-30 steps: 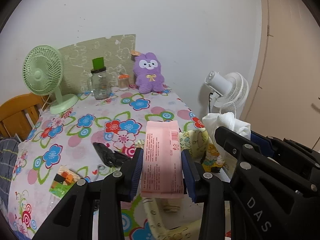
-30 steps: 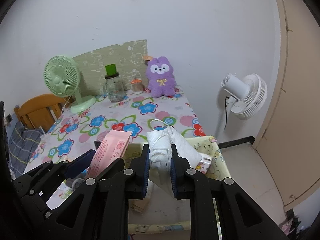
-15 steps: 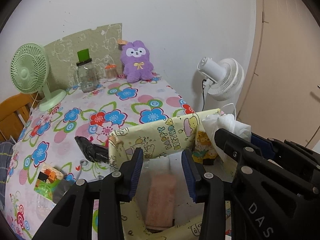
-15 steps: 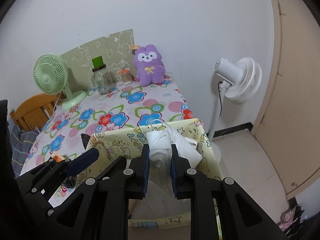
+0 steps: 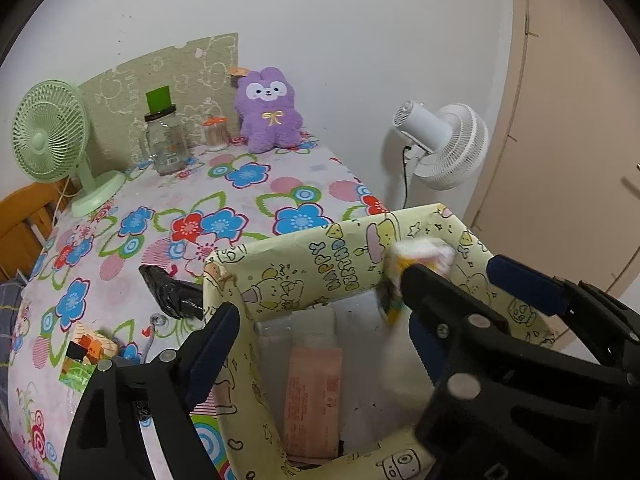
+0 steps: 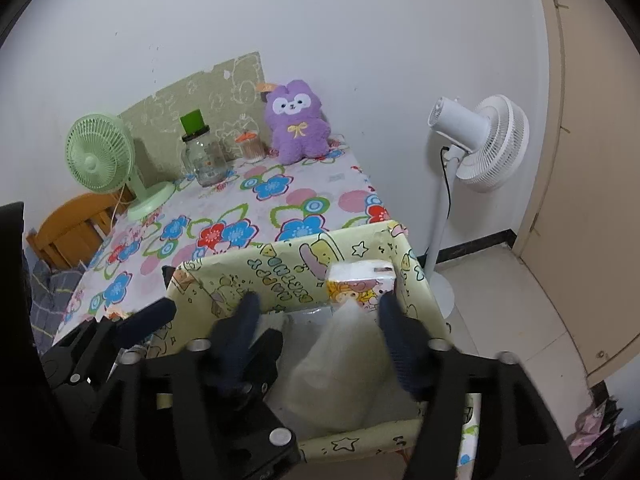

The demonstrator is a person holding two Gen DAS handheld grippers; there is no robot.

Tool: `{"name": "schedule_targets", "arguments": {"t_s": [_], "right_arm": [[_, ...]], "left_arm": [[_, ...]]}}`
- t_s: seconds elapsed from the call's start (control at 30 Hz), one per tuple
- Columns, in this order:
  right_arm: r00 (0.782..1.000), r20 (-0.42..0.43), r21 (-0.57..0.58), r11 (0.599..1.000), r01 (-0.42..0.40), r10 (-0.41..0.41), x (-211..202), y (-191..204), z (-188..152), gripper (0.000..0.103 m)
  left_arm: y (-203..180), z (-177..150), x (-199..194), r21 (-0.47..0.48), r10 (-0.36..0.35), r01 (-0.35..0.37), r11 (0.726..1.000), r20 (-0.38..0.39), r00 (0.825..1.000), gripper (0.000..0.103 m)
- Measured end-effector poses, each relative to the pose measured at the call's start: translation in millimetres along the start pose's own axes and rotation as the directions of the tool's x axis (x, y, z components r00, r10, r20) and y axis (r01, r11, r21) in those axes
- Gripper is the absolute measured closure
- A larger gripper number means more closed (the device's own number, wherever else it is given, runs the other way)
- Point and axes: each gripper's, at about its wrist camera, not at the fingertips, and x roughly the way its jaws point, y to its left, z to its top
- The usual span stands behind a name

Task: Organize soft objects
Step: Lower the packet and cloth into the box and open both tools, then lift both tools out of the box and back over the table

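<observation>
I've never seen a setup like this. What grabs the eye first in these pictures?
Probably the yellow cartoon-print box at the near table edge, with a pink packet lying inside and a white plastic-wrapped bundle dropping in. Both black tools hover over it, the left tool and the right tool, their jaws opening and gripping nothing. Farther back, a purple plush bunny sits against the wall on the flowered tablecloth.
</observation>
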Motion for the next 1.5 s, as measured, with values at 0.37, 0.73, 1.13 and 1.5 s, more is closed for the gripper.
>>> {"name": "schedule_targets", "arguments": {"t_s": [0.37,0.73,1.13,1.5], "right_arm": [[1.0,0.023,-0.015,1.0,0.012,-0.012,-6,5,3,0.014],[0.999,0.041,-0.035,0.999,0.017,-0.016,-20,17,1,0.013],[0.997,0.076,-0.059,0.998,0.015,-0.011,-43,43,-5,0.007],[0.995,0.099,-0.082,0.997,0.004,0.004,-60,75,-11,0.006]], "left_arm": [[0,0,-9,0.008,-0.006,0.006,1.0,0.012,1.0,0.0],[8,-5,-26,-0.006,-0.023,0.023,1.0,0.017,1.0,0.0],[24,-13,-58,-0.031,0.014,-0.012,0.999,0.079,0.997,0.0],[48,-21,-86,-0.052,0.04,-0.034,0.998,0.125,0.991,0.001]]}}
